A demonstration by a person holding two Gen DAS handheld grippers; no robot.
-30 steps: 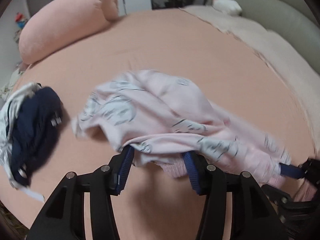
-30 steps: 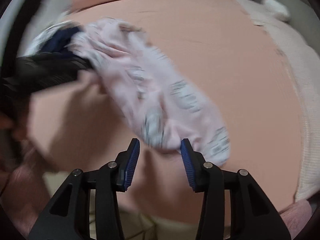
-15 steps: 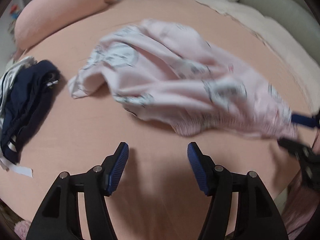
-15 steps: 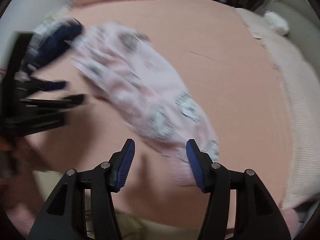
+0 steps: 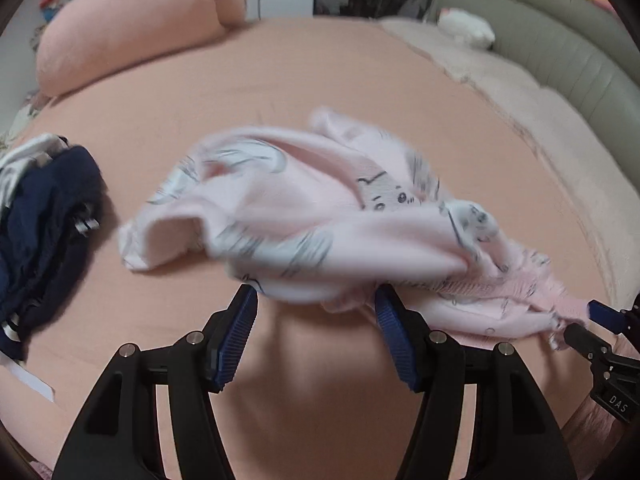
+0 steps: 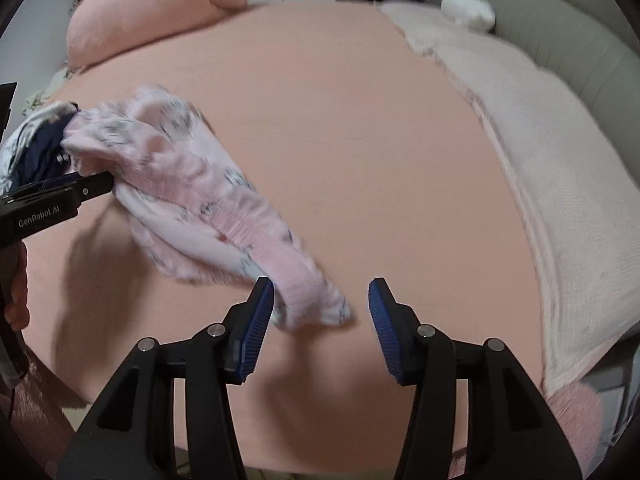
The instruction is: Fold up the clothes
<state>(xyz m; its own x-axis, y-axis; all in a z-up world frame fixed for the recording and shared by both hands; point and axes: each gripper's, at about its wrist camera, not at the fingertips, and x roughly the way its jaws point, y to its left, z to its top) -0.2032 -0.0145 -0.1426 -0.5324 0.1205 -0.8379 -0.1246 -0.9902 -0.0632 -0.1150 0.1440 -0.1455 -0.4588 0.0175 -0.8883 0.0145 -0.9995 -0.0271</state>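
A bed in a peach-pink sheet fills both views. A long pink bolster lies at its far left; a pale knitted blanket runs down its right side below a grey padded headboard. Dark navy clothes sit heaped at the left edge. The pink printed garment lies rumpled mid-bed — both tongs' jaws have just been moving. The left tongs gape with cloth between them; the right tongs stand open around its ribbed end.
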